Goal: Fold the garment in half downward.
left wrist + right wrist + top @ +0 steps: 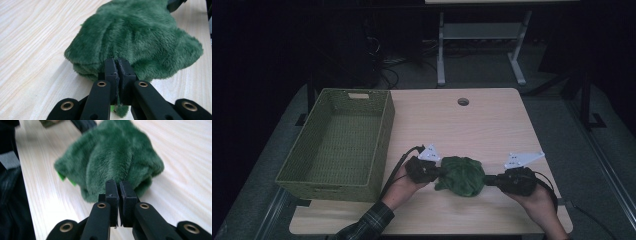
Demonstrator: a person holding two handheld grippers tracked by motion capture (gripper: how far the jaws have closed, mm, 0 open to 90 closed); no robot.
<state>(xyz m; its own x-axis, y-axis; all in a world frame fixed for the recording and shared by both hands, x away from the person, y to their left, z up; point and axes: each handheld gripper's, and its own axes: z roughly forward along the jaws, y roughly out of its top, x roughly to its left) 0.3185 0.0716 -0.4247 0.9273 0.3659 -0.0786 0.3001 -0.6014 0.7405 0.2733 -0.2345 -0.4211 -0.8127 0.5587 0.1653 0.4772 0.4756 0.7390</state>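
Low in the high view, the person's two hands come in from the bottom edge, each with a gripper, and between them lies a crumpled dark green plush cloth (pixel 460 176) on the pale wood-grain table (pixel 492 125). The left gripper (pixel 438 171) has its fingers clenched on the cloth's left edge; in the left gripper view a tuft of the fleece (pixel 121 111) pokes out below the closed fingers. The right gripper (pixel 488 180) pinches the opposite edge, fingers pressed together on the fabric. Holding it from both sides like this looks meant to lift the bundle without it sagging or unrolling. The cloth sits low and slightly right of centre in the frame, seemingly still resting on the table. Farther up and to the left stands an olive green woven rectangular basket (pixel 382 145) with nothing in it, apart from the cloth, the likely place to drop it. Beyond, near the table's far edge, is a round cable hole (pixel 463 102).
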